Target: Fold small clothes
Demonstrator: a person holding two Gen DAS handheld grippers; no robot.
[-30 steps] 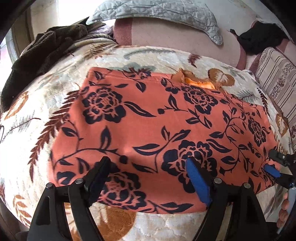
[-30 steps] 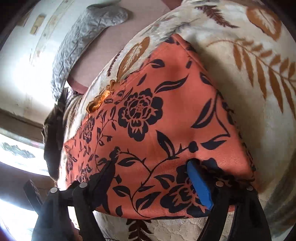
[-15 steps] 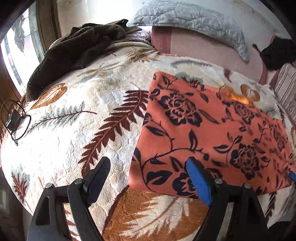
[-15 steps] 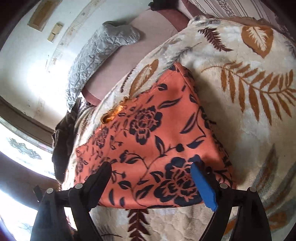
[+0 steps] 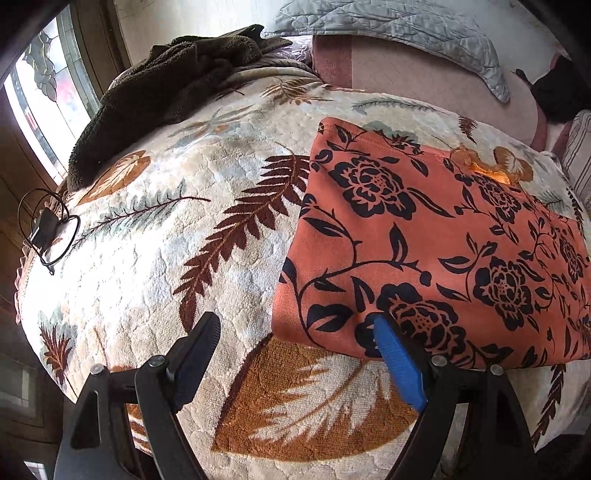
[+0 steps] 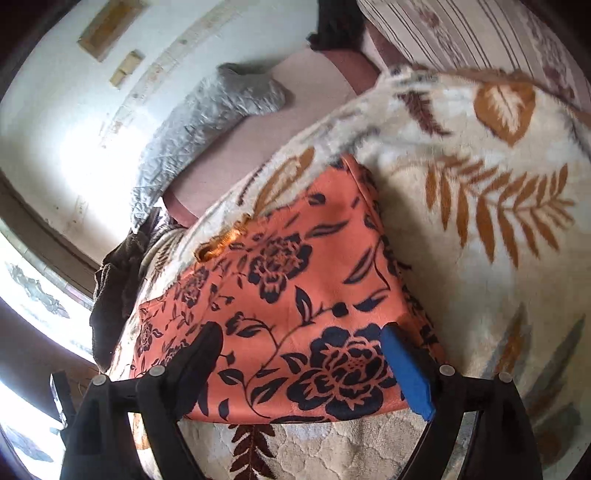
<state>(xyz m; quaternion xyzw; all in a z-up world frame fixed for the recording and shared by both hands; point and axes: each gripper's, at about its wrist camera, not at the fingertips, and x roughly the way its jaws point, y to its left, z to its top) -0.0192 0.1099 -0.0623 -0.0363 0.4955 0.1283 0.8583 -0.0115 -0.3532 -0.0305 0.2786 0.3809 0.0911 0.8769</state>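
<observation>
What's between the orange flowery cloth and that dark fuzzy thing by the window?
In the left wrist view, only leaf-print blanket lies between the cloth and the dark fuzzy throw. Nothing else sits there.

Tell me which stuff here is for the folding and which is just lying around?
For the folding:
- orange flowered cloth, lying flat
- left tool, open
- right tool, open

Just lying around:
- dark brown fuzzy blanket
- grey quilted pillow
- black cable
- leaf-print bed blanket, underneath everything
</observation>
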